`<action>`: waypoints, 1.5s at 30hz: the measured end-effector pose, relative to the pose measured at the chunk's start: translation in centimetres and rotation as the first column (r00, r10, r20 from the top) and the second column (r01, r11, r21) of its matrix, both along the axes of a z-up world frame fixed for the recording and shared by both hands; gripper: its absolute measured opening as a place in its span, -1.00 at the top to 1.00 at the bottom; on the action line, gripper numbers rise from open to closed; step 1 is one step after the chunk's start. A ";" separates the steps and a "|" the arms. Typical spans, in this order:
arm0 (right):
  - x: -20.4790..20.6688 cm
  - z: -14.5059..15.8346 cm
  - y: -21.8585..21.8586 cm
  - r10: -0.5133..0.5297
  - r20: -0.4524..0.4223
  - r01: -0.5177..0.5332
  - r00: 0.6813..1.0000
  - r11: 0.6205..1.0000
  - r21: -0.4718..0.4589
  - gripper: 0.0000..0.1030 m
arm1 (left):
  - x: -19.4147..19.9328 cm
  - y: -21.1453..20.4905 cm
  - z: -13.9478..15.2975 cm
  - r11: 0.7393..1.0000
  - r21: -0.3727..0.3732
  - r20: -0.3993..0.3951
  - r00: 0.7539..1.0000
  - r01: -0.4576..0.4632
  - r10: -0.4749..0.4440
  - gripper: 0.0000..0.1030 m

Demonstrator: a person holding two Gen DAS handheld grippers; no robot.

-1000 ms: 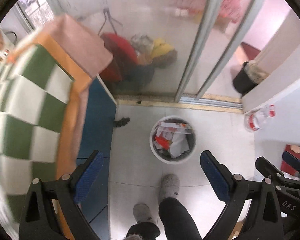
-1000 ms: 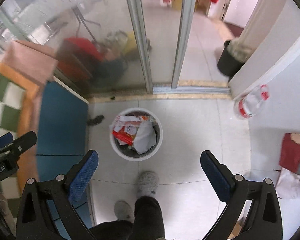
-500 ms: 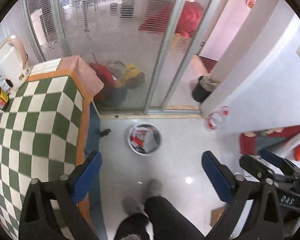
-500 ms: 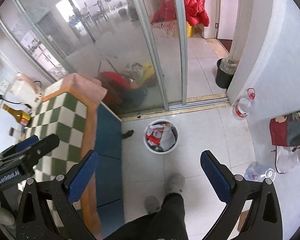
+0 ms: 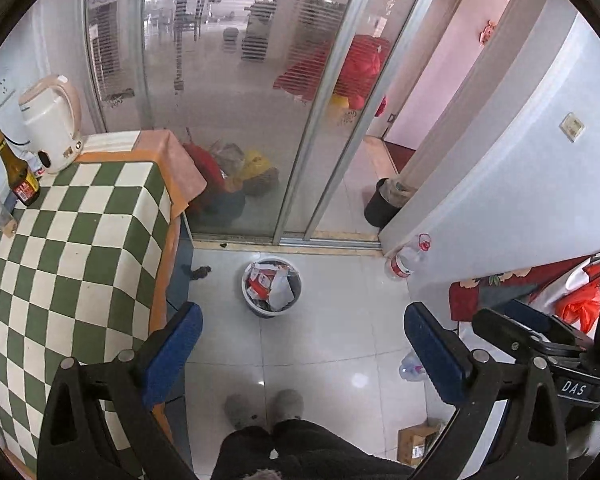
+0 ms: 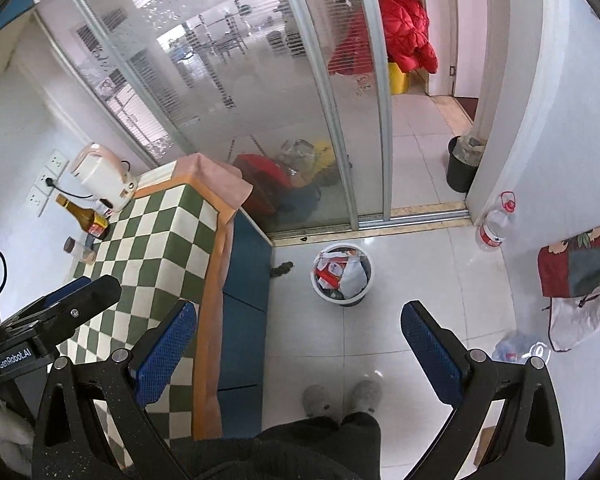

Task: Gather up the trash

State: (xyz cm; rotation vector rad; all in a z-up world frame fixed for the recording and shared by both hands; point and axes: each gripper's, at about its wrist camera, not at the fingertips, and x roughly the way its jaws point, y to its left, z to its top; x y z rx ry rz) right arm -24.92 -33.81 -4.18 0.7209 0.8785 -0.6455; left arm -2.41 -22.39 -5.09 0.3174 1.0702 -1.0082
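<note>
Open floor (image 5: 319,344) between table (image 5: 80,248) and wall (image 5: 499,200).

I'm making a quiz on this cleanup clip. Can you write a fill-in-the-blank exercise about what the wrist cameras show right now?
1. The white trash bin stands on the ____.
2. Both the left claw and the right claw are ____ and hold nothing.
3. The kettle sits on a tablecloth checked white and ____.
4. The water bottle by the wall has a ____ cap.

Missing words: floor; open; green; red
</note>
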 end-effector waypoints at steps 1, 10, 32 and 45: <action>-0.3 0.3 0.2 0.005 0.002 -0.005 1.000 1.000 -0.007 -1.00 | -0.2 0.2 0.1 1.000 -0.003 0.000 1.000 -0.005 0.005 -1.00; -0.9 0.6 0.0 0.042 0.017 -0.042 0.999 0.999 0.000 -1.00 | -1.5 1.0 0.4 1.000 -0.006 -0.001 1.000 -0.026 0.026 -1.00; -1.4 -0.5 -1.4 0.081 0.030 -0.083 0.996 0.995 0.062 -1.00 | -2.5 0.6 0.8 1.000 0.018 -0.001 1.000 -0.015 0.015 -1.00; -1.2 -0.7 -1.1 0.097 0.043 -0.101 0.994 0.991 0.093 -1.00 | -2.7 0.6 0.6 1.000 0.007 -0.041 0.999 -0.002 0.002 -1.00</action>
